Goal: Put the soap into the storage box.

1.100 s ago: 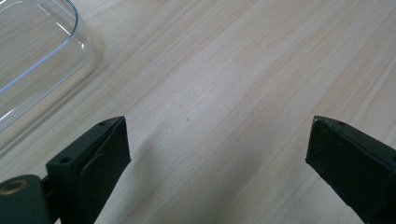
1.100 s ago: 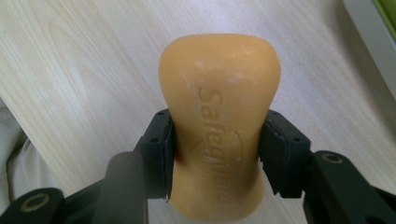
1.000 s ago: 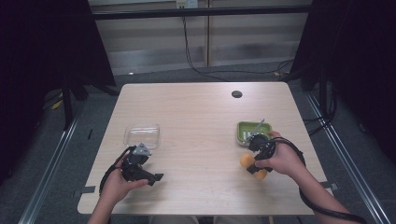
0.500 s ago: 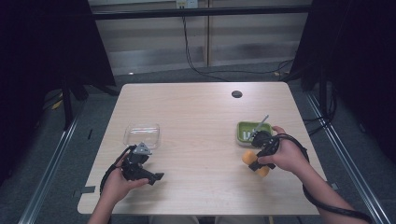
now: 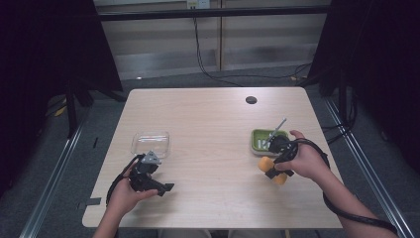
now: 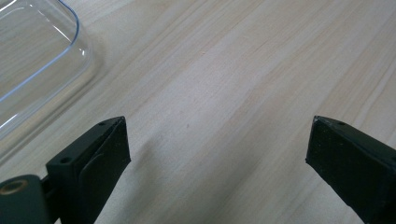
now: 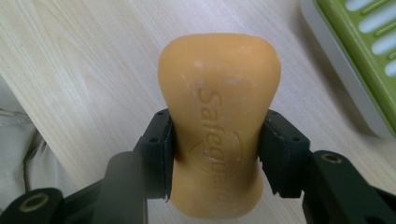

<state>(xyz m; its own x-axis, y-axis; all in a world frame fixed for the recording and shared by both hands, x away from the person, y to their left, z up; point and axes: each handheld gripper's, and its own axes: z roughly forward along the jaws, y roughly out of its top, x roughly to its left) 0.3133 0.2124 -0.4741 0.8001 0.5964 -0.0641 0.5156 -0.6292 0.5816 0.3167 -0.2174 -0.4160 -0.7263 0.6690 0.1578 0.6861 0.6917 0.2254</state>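
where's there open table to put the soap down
Widest bare stretch: the middle of the table, between the clear container and the green soap dish. The far half is also free except a small hole. It's tight around the right gripper holding the soap.

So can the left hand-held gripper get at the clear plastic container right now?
Probably yes: the left hand-held gripper is open and holds nothing, the clear container sits just beyond it, with bare table between.

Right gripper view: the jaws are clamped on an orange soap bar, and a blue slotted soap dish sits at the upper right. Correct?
Not quite. The soap dish is green, not blue, as the right gripper view shows. The rest holds: the right gripper is clamped on the orange soap bar, and the dish sits at the upper right.
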